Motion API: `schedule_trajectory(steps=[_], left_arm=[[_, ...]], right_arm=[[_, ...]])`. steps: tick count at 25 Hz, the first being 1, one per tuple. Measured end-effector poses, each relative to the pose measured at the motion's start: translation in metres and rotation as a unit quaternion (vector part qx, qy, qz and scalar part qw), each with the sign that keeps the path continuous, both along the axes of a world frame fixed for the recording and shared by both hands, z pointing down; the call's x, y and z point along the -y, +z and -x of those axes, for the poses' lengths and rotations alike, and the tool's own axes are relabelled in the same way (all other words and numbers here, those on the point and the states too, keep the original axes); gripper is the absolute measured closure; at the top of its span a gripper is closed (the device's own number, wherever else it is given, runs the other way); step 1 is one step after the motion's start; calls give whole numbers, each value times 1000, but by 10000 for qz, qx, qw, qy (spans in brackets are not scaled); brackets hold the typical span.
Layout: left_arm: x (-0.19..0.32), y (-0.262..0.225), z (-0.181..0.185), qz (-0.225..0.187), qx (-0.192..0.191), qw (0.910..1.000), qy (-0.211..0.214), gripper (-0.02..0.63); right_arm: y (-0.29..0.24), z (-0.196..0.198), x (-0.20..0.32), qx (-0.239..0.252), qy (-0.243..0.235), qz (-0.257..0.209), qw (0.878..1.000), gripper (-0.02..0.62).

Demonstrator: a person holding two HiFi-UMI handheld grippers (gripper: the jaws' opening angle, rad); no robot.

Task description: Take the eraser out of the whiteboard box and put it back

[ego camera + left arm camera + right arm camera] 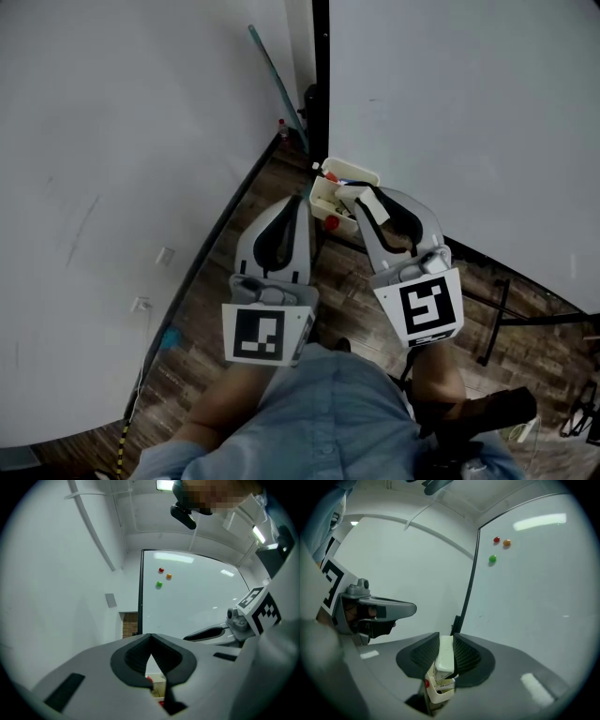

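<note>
Your right gripper (364,195), just right of centre in the head view, pinches the white slab-shaped eraser (445,651) edgewise between its ribbed black pads. The eraser sits directly over the small white plastic whiteboard box (349,172), its lower end at the box's open top. The box hangs at the lower left corner of the large white whiteboard (469,112), which fills the upper right of the frame. Your left gripper (298,202) is level beside it at centre, jaw tips pressed together on nothing. Red, orange and green round magnets (496,539) dot the board.
</note>
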State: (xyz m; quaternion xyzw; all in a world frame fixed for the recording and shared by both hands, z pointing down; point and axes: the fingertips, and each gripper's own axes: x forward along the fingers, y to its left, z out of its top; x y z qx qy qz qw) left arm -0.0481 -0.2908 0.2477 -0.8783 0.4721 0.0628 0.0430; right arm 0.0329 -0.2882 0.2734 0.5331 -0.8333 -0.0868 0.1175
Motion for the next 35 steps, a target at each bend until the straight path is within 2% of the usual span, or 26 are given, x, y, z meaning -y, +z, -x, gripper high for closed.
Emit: schedule_trajectory(steps=[15,20,26,35], left_arm=[[-22,-18,4,-273,-45,9996,-116,603],[-22,-20,3,-375,59,9991,-170,603],[-25,-21,3,-348,-64,9993,-105,603],[-11,-11,-1,-243,-45,9996,-115,603]], right_arm=[[-24,6,-21,-43,-170,-335,9993,500],[-24,5,-19,-41,-175,-346,9992,500],[-26,4,-22,-37,-182,-363,9992,500],[-17,0,-9,-7,-161,-257,9995,500]])
